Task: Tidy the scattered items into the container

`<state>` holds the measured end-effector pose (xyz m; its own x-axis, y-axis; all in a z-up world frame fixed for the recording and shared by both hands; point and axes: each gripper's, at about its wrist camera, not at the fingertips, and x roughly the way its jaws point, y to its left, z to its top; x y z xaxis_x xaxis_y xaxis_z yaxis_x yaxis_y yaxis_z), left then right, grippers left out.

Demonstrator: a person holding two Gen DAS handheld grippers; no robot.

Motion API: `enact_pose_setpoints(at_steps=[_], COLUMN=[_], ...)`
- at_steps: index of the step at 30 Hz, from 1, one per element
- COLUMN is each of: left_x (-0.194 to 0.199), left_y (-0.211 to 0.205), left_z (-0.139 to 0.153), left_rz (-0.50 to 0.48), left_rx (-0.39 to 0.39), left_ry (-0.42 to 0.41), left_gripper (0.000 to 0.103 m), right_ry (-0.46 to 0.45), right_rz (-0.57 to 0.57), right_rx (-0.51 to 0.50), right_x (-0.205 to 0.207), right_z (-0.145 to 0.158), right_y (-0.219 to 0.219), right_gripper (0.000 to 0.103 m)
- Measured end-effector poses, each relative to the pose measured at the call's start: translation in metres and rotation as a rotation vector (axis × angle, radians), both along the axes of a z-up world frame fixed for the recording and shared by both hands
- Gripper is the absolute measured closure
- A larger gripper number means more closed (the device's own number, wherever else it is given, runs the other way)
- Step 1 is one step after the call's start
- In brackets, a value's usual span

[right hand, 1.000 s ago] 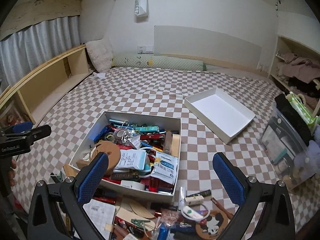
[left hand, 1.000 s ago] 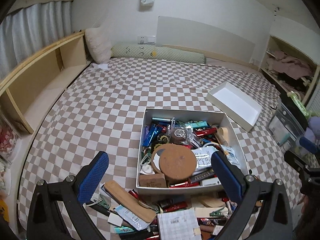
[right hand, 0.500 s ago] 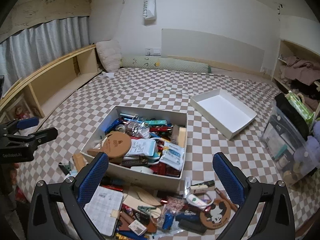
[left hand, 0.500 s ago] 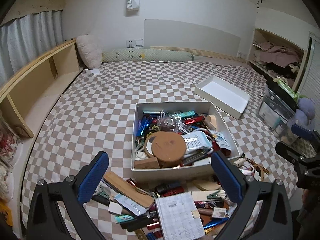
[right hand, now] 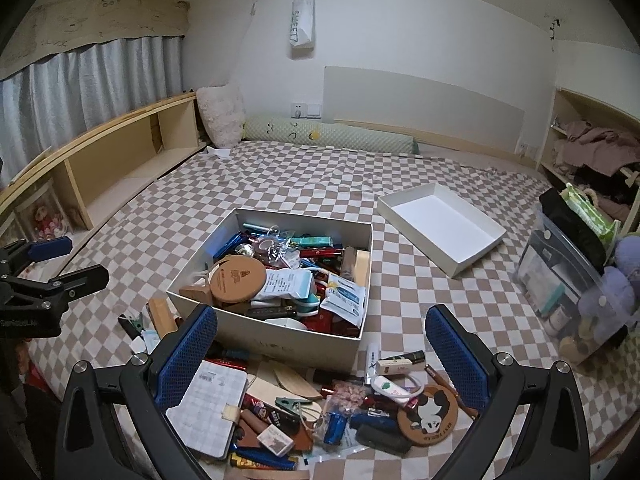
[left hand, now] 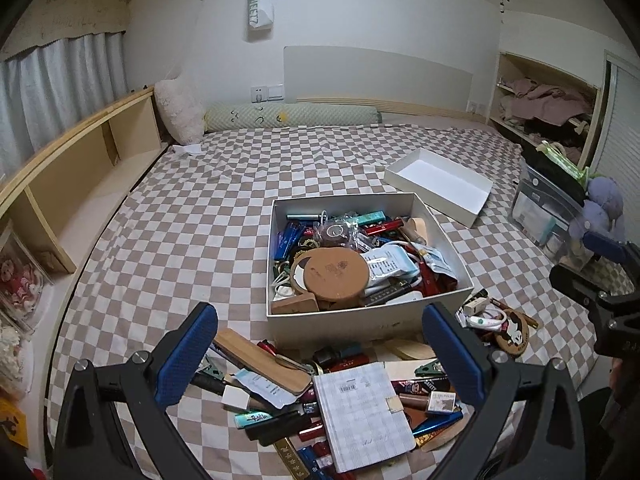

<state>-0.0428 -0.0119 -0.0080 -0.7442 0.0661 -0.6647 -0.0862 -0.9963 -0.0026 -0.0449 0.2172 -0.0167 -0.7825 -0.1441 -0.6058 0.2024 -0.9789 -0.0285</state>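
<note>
Checkered bed [left hand: 200, 220], overfull box [left hand: 344, 320], clutter [right hand: 320, 412] beside

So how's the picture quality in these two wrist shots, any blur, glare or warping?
Left wrist view: sharp, dim even room light, strong fisheye bending of the wooden shelf and dark corners. Right wrist view: same warping, curtain curved, no glare, soft shadows beside the full box.

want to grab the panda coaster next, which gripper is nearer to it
Right. The panda coaster lies just below the open right gripper, by its right finger. The left gripper hangs over the notebook, coaster off to its right.
</note>
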Motion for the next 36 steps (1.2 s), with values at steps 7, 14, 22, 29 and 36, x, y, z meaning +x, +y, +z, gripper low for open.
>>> enact_pose_setpoints(at_steps=[7, 14, 22, 29, 36], left_x=[0.011, 0.02, 0.027, 0.028, 0.029], left_y=[0.007, 0.01, 0.01, 0.01, 0.011], left_z=[0.0, -0.001, -0.002, -0.001, 0.0], left_rz=[-0.03, -0.042, -0.043, -0.044, -0.053], left_rx=[-0.008, -0.014, -0.022, -0.026, -0.03], left_ry=[0.015, 0.02, 0.03, 0.031, 0.031], left_gripper=[0.0, 0.0, 0.0, 0.0, 0.0], right_ry=[0.009, 0.019, 0.027, 0.028, 0.023], right_rz=[-0.01, -0.015, 0.001, -0.005, -0.01], right_rx=[-0.013, -0.027, 0.004, 0.014, 0.009], right_x=[0.015, 0.024, 0.032, 0.034, 0.032], right_z=[-0.003, -0.004, -0.006, -0.007, -0.006], right_y=[0.006, 0.009, 0.002, 0.002, 0.004], right_gripper=[0.0, 0.0, 0.0, 0.0, 0.0])
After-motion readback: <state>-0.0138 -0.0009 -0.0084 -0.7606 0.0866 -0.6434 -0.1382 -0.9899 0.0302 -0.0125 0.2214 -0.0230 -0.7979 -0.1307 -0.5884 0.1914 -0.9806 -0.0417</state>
